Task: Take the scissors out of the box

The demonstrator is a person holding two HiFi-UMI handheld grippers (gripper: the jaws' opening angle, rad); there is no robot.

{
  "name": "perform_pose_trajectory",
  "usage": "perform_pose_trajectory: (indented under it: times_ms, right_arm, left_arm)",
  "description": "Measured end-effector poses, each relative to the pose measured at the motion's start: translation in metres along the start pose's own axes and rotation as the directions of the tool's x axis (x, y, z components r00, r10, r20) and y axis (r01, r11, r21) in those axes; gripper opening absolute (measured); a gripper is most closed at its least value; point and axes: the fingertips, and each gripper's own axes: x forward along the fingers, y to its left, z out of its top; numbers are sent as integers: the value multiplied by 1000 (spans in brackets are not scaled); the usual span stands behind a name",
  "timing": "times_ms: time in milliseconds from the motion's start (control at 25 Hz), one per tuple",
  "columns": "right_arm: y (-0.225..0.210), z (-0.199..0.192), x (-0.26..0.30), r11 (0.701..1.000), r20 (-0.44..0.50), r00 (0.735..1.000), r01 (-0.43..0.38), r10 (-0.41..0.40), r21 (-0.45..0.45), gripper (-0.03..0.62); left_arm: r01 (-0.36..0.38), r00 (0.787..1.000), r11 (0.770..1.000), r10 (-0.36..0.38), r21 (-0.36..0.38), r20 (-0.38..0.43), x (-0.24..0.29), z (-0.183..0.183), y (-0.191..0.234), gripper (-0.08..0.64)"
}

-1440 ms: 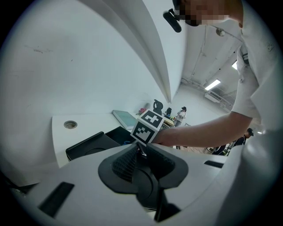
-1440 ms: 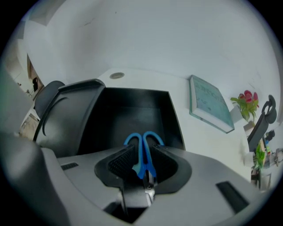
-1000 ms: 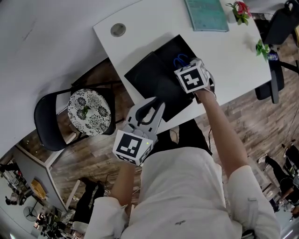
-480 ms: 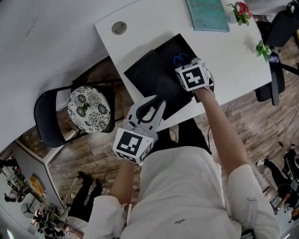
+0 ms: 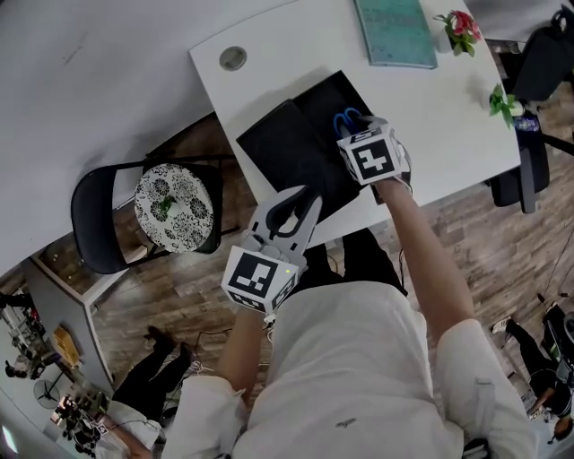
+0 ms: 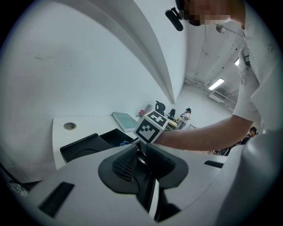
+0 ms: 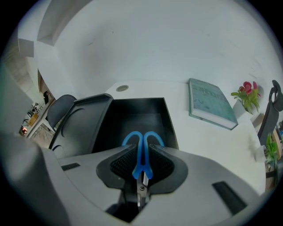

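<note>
A black box (image 5: pixel 316 97) stands open on the white desk (image 5: pixel 430 116), its lid (image 5: pixel 280 148) lying flat to the left. Blue-handled scissors (image 5: pixel 348 116) sit at the box's near right edge. My right gripper (image 5: pixel 355 131) points steeply down at them. In the right gripper view the blue handles (image 7: pixel 142 145) run between the pads, which touch them on both sides while the jaws are closing. The right gripper (image 7: pixel 141 162) hangs over the box (image 7: pixel 137 114). My left gripper (image 5: pixel 300 199) hovers off the desk's near edge, shut on nothing (image 6: pixel 140 152), facing the box (image 6: pixel 84 148).
A teal book (image 5: pixel 396 29) lies at the desk's far side, with a small flower pot (image 5: pixel 461 21) and a green sprig (image 5: pixel 502 93) to its right. A cable hole (image 5: pixel 232 58) sits at the far left corner. A black folding chair (image 5: pixel 166 211) stands left of the desk.
</note>
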Motion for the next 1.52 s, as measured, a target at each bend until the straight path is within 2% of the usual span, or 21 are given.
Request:
perform_pose_trajectory:
  times_ms: [240, 600, 880, 1240, 1520]
  right_arm:
    - [-4, 6, -19, 999, 72, 997, -29, 31, -31, 91]
    - [-4, 7, -44, 989, 146, 979, -135, 143, -62, 89]
    - [4, 17, -70, 969, 237, 941, -216, 240, -120, 89]
    - [7, 23, -104, 953, 302, 907, -250, 293, -172, 87]
    - [4, 21, -139, 950, 387, 868, -268, 311, -162, 87]
  left_arm:
    - [-35, 999, 999, 34, 14, 23, 7, 10, -20, 78]
    - [-131, 989, 991, 130, 9, 70, 16, 20, -49, 75]
    - [-221, 969, 975, 219, 7, 116, 13, 27, -69, 75]
    - [-287, 948, 958, 281, 20, 147, -2, 32, -91, 72]
    - [-303, 941, 953, 296, 18, 162, -12, 32, -95, 61]
